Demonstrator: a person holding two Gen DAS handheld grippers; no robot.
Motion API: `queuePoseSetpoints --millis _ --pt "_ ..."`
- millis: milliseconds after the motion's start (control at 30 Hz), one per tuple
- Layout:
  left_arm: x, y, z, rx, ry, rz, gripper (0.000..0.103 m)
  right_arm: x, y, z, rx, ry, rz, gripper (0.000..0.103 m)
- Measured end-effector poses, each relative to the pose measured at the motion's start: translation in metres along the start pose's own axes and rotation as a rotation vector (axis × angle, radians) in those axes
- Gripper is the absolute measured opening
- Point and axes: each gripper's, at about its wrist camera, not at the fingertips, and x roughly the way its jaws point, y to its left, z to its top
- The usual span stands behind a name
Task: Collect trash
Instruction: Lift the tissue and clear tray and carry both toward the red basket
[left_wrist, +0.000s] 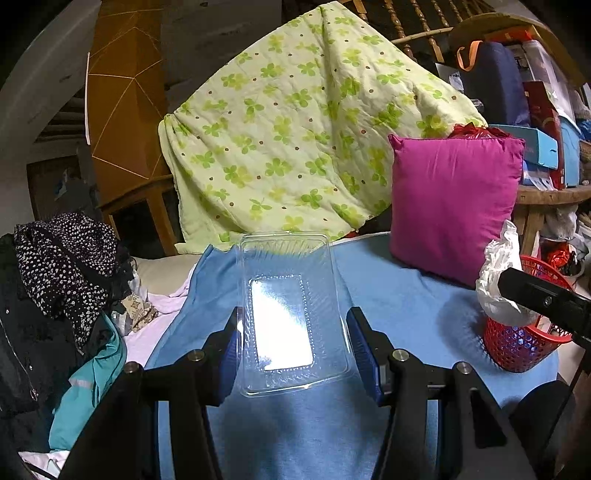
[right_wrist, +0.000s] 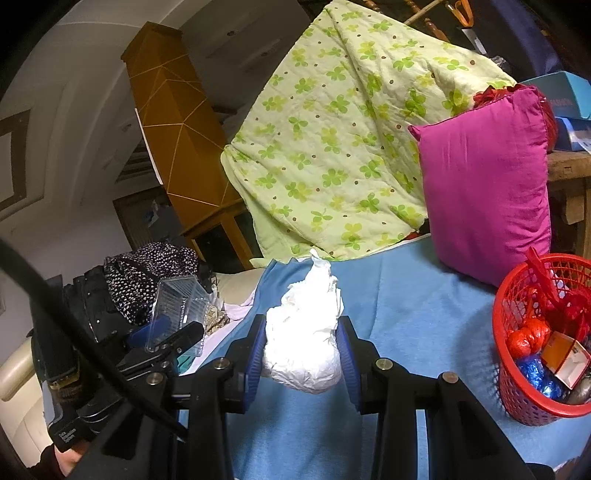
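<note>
— So, how far along am I with the trash?

— Partway, I'd judge. My left hand-held gripper (left_wrist: 293, 347) has its pads closed on the long sides of a clear plastic tray (left_wrist: 291, 314), lifted above the blue blanket (left_wrist: 399, 295) on the bed. My right hand-held gripper (right_wrist: 302, 352) is closed narrow on a crumpled white tissue wad (right_wrist: 304, 332), also held up off the blanket.

— And the bin?

— The red mesh basket (right_wrist: 517, 391) stands on the blanket at the near right, just in front of the magenta cushion (right_wrist: 487, 184). It already holds some pieces: red and blue foil wrappers, a small orange-and-white carton, and red netting. So a share of the collecting looks done.

— What's left, then?

— Both things I'm holding are not yet in the basket. From the left view the tissue sits close beside the basket's rim, so I'd guess it goes in first; the tray is farther left and has more way to travel.

— Anything more lying about?

— Near the clothes pile (left_wrist: 66, 266) at the left there's some patterned scrap, but I cannot tell whether it is trash or fabric.
</note>
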Motion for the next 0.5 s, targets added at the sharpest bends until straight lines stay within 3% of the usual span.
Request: queuePoseSetpoints --millis 500 --pt "0.005 -0.011 -0.005 0.029 0.017 -0.017 0.057 -0.006 -0.006 -0.002 0.026 -0.007 -0.015 0.04"
